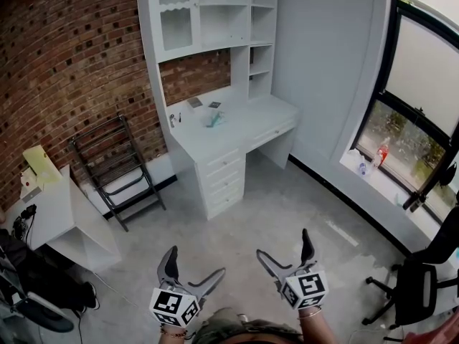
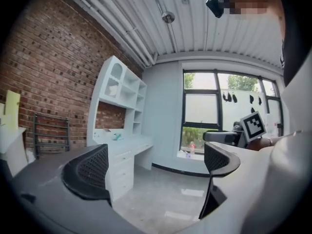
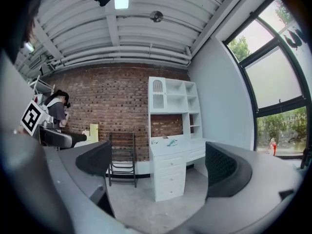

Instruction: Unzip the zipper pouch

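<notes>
Both grippers are held low in front of me over the grey floor, far from the white desk (image 1: pixel 237 131). My left gripper (image 1: pixel 193 264) is open with nothing between its jaws; in the left gripper view (image 2: pixel 153 167) only floor and desk show between the pads. My right gripper (image 1: pixel 285 246) is open and empty as well, with its pads (image 3: pixel 225 169) wide apart. A small teal item (image 1: pixel 215 118) lies on the desk top, also seen as a teal item (image 3: pixel 171 142) in the right gripper view. It is too small to tell whether it is the zipper pouch.
A black folding rack (image 1: pixel 118 167) leans on the brick wall left of the desk. A low white table (image 1: pixel 61 217) stands at the far left and a black office chair (image 1: pixel 416 285) at the right, below the large windows (image 1: pixel 423 106). A person (image 3: pixel 58 112) stands by the brick wall.
</notes>
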Demonstrator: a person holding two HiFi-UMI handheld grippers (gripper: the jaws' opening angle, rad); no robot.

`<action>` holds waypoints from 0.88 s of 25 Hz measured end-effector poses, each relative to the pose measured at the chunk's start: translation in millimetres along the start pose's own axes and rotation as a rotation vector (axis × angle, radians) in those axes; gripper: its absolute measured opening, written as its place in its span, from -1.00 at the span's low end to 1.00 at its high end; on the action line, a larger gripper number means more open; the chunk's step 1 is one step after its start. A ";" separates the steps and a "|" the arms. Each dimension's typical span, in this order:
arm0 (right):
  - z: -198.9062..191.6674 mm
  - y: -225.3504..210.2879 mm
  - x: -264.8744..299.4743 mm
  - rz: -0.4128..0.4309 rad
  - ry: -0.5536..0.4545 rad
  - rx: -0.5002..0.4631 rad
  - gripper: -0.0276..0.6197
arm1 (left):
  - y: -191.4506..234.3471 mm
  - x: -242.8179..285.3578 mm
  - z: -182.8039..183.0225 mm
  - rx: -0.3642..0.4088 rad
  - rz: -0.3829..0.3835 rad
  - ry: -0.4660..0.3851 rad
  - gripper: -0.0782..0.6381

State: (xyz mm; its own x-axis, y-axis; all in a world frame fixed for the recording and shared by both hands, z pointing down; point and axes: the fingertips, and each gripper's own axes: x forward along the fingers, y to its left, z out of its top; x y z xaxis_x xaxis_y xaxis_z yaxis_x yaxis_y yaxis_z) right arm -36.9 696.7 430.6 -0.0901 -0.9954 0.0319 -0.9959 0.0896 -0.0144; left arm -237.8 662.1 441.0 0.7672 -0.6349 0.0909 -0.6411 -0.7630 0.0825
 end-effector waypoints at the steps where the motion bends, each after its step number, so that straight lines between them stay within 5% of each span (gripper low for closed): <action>1: -1.3 0.4 1.9 0.005 0.007 -0.010 0.86 | 4.8 -0.1 2.4 -0.004 0.030 -0.013 0.81; 9: -5.8 -8.0 12.9 0.025 0.027 0.005 0.86 | 11.8 9.4 1.4 -0.026 0.039 -0.006 0.82; 22: -18.7 -19.8 23.3 0.054 0.056 0.006 0.85 | 0.3 35.1 -12.0 -0.010 -0.051 0.060 0.81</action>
State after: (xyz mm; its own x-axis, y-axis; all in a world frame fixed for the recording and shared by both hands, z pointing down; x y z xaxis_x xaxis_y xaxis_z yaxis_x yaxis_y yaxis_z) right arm -19.5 672.3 450.3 -0.1439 -0.9858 0.0867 -0.9895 0.1423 -0.0239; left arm -211.2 641.0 456.1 0.7965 -0.5868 0.1460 -0.6019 -0.7925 0.0984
